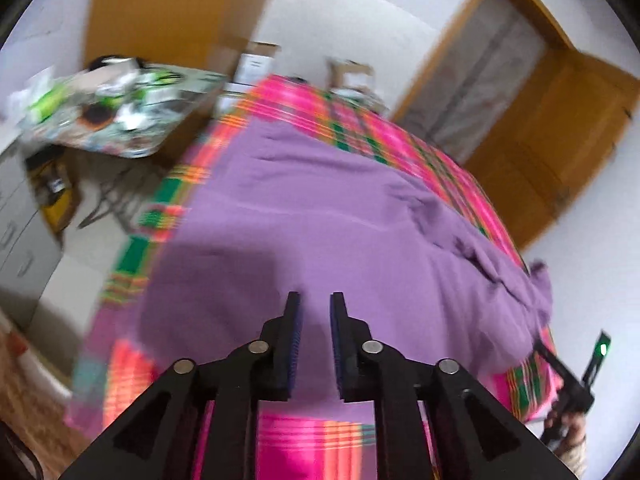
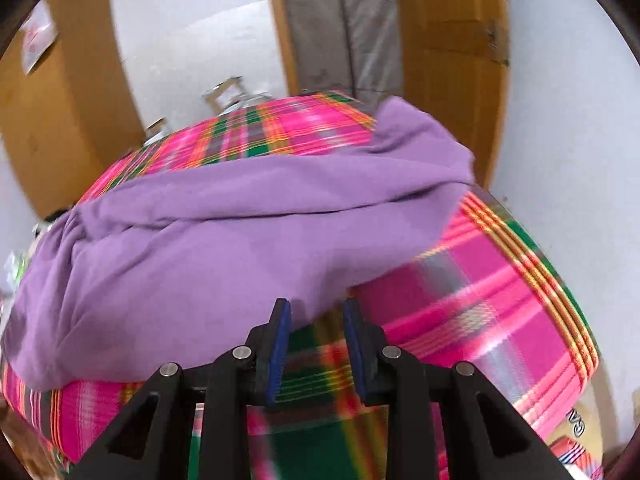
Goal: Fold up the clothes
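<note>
Since both grippers hover just off the near edge of the purple garment (image 1: 320,216), the relation that matters is which edge each one faces. My left gripper (image 1: 316,308) sits over the garment's near, flat part, jaws narrowly apart with nothing between them; cloth runs away from it to the far side and bunches toward the right. My right gripper (image 2: 316,312) has jaws somewhat wider, also empty, its tips at the garment's near hem, most of the cloth lying to its left and far side, pink plaid bedspread (image 2: 500,280) to its right. Long axis of the garment (image 2: 224,232) runs left-right across the bed, with a rumpled fold along the far right. I judge the right gripper nearer a graspable edge. Can't tell from this whether the garment is part-folded or merely spread; motion blur is heavy.
</note>
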